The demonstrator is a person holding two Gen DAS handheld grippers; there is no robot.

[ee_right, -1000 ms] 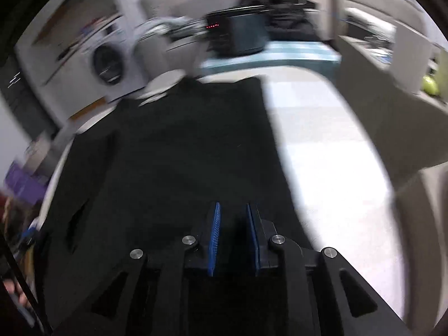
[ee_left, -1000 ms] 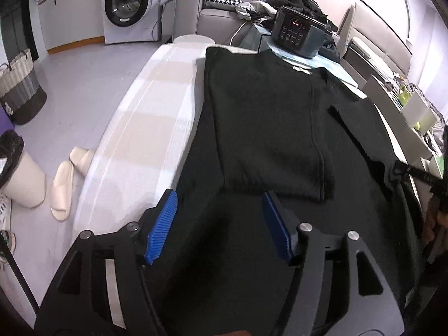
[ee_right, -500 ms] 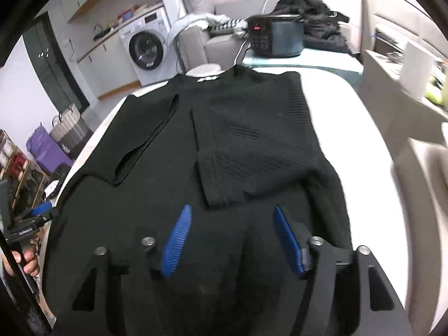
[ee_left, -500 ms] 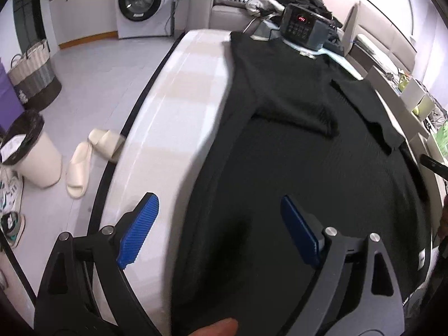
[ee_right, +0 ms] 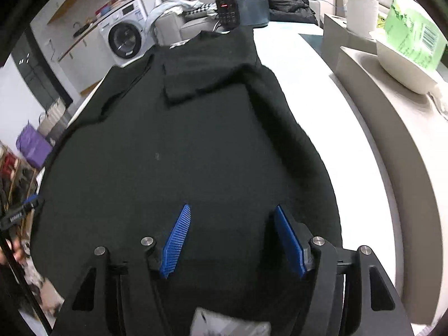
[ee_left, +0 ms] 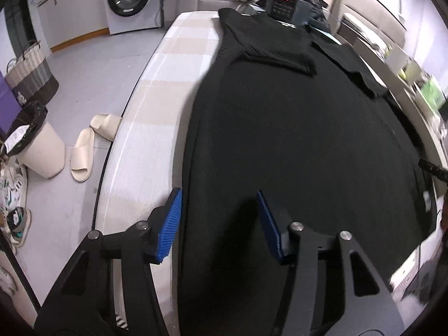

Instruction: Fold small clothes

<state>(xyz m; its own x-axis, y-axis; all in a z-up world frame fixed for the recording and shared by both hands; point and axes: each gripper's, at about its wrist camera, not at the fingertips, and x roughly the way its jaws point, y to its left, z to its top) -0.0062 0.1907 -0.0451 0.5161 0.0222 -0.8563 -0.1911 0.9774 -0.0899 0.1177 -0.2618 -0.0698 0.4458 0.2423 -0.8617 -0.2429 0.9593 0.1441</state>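
A black knit sweater lies flat on a long white and beige checked table, collar at the far end, both sleeves folded in over the chest. It also shows in the right wrist view. My left gripper is open and empty, hovering over the sweater's near left hem edge. My right gripper is open and empty over the near right hem. The left gripper's tip shows at the far left of the right wrist view.
A black appliance with red digits and a dark jacket sit past the collar. A white bowl with a green packet stands on a shelf to the right. Slippers, a bin, a basket and a washing machine are on the left.
My right gripper opened and let go of the sleeve, which now lies folded on the chest. Both grippers pulled back toward the near hem. My left gripper's jaws narrowed a little.
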